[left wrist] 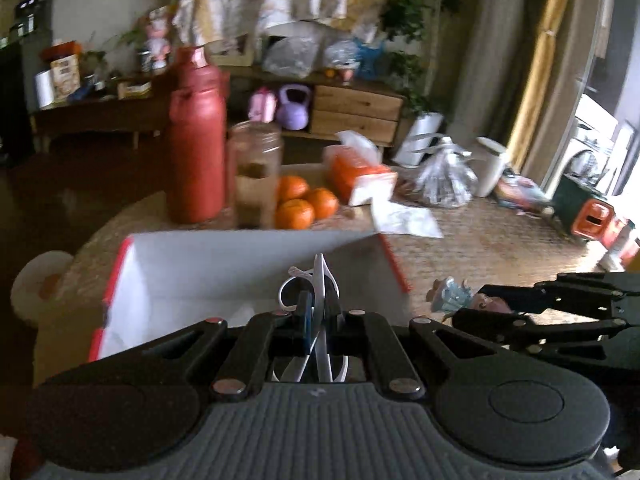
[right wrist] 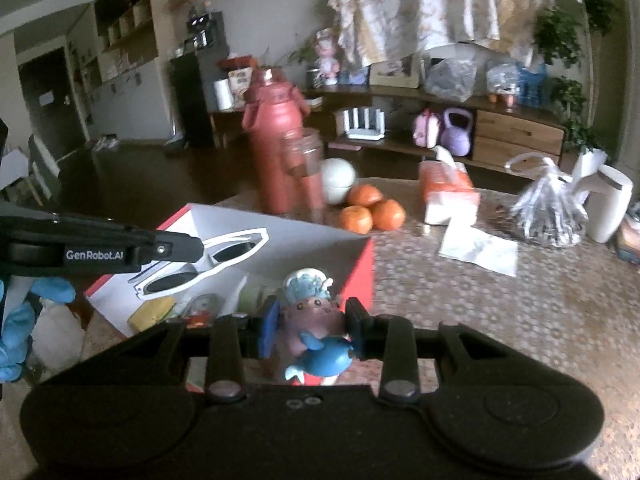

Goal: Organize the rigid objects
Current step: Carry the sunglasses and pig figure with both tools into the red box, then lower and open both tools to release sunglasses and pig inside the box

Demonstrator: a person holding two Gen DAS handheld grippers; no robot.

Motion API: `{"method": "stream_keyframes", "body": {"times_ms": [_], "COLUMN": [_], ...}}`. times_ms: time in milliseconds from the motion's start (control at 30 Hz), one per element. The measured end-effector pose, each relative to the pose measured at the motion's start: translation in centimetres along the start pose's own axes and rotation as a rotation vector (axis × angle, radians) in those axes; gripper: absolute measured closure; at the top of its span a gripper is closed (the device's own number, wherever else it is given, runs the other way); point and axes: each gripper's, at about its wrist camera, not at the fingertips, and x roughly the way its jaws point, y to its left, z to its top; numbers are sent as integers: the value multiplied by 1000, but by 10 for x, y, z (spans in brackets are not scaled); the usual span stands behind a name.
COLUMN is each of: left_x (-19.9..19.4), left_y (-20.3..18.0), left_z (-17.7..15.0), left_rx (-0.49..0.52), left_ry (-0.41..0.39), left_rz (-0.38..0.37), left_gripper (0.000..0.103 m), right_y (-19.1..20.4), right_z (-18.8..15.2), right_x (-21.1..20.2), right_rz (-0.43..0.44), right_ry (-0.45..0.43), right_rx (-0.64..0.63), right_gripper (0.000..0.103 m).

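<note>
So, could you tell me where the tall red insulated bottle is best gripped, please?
Probably grip the tall red insulated bottle around its straight cylindrical body, below the narrower shoulder, coming from its open left side: the clear glass jar stands close on its right.

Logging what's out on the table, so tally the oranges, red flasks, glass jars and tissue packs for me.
Oranges: 3
Red flask: 1
Glass jar: 1
Orange tissue pack: 1
Total: 6
</note>
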Motion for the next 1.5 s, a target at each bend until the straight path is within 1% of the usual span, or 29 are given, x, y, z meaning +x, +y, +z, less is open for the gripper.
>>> {"method": "stream_keyframes", "body": {"times_ms": [233, 367, 500, 667, 767, 967, 1133, 1267, 1333, 1400, 1500], "left_x": [11, 21, 36, 50, 55, 61, 67, 72, 74, 74, 72], "left_y": [45, 61, 68, 74, 75, 77, 79, 81, 83, 81, 78], "left_z": [-16, -23, -30, -35, -39, -45, -51, -54, -54, -53, -52], "left_rx": [-42, -48, -45, -52, -50, -49, -47, -75, -97, -95, -97], "left_ry": [34, 54, 79, 109, 124, 156, 188, 230, 246, 251, 261], "left_rz": [70, 104, 135, 144, 143, 144, 141, 147, 149, 155, 169], "left_gripper": [97, 97, 97, 97, 97, 97, 97, 97, 97, 97, 97], "right_y": [25, 36, 51, 66, 71, 74, 75, 75, 75, 74, 72], "right_z": [3, 5, 5, -2, -7, -13, -13, -14, -14, -14, -13], "right_x": [34, 53, 70, 88, 96, 99, 99, 96, 94, 90, 83], "right_rz": [-4, -2, 10, 20, 11, 7, 16, 21, 24, 19, 21], "right_ry": [53, 84, 110, 146, 169, 196, 202, 200, 202, 200, 192], "right_rx": [-55, -70, -84, -120, -142, -142, -146, -149, -147, -143, -136], "right_gripper": [68, 68, 68, 68, 68, 68, 67, 67, 64, 55, 51]}}
